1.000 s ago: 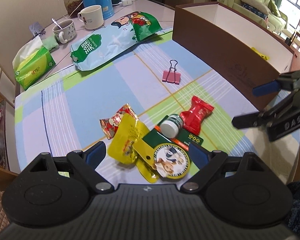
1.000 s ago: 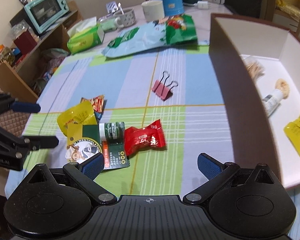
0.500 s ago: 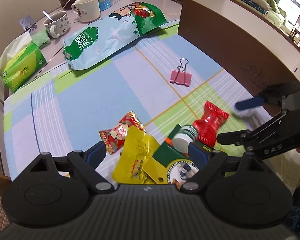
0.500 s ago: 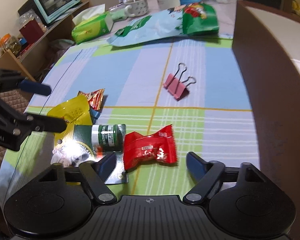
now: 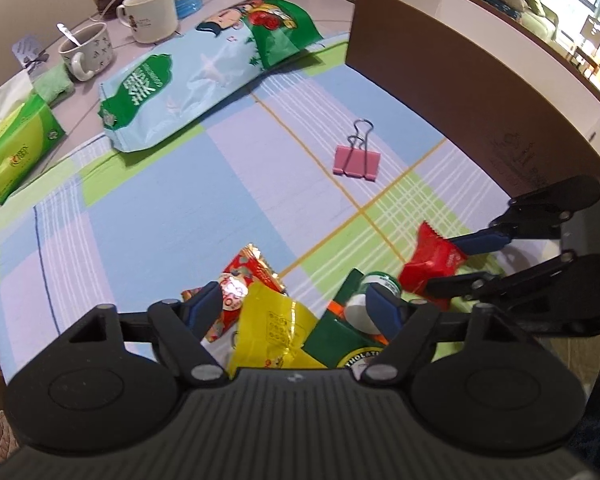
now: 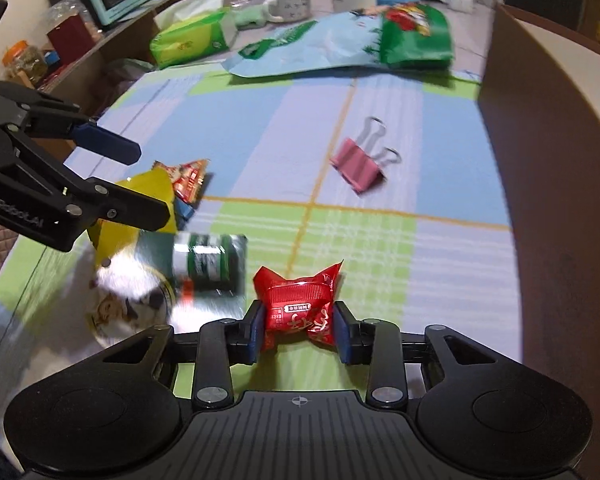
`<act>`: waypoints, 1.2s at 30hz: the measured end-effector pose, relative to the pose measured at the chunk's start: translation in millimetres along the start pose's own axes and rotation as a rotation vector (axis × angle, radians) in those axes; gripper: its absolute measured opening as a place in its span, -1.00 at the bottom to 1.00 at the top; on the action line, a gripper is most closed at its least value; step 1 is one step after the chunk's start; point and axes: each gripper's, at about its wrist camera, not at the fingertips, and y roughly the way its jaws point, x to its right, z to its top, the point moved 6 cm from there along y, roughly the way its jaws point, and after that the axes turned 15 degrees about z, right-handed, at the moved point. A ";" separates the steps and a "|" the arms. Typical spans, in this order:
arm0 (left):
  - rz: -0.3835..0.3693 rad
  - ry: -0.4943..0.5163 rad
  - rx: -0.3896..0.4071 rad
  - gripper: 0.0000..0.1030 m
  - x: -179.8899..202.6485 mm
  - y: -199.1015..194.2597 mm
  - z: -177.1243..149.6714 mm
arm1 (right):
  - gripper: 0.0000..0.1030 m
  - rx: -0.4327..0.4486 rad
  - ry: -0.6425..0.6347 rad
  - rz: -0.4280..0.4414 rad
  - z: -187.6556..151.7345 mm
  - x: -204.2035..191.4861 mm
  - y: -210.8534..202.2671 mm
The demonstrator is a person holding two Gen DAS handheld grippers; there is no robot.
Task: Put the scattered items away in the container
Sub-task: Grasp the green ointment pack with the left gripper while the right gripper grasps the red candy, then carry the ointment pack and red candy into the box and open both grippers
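right tool (image 6: pixel 299 330): pinching the red candy packet (image 6: pixel 300 304) by its crinkled middle, low over the surface | left tool (image 5: pixel 300 306): wide, over the yellow pouch (image 5: pixel 274 330) and green bottle (image 5: pixel 370 304) | pink binder clip (image 6: pixel 358 164) lies farther out | advice: lift clear, carry over the brown box (image 6: pixel 540 152) wall before letting go.

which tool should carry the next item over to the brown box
Right. The right tool is shut on the red crinkled candy wrapper, beside the brown box. The left tool is open, holding nothing, farther away.
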 end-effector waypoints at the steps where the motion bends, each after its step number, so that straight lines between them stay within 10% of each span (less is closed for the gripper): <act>1: -0.006 0.006 -0.001 0.30 1.7 0.5 -0.2 | -0.34 0.001 0.010 -0.003 -2.7 1.6 -5.3; 9: -0.089 0.211 0.032 0.24 44.7 2.9 -0.3 | -0.34 0.035 0.093 -0.036 -15.5 11.9 -43.1; 16: -0.083 0.344 -0.007 -0.44 68.1 31.2 -14.1 | -0.34 0.068 0.100 -0.036 -18.8 4.7 -62.7; 36: 0.001 0.299 0.168 -0.45 80.2 -79.6 7.9 | -0.34 0.173 0.052 -0.059 -55.6 -15.0 -149.8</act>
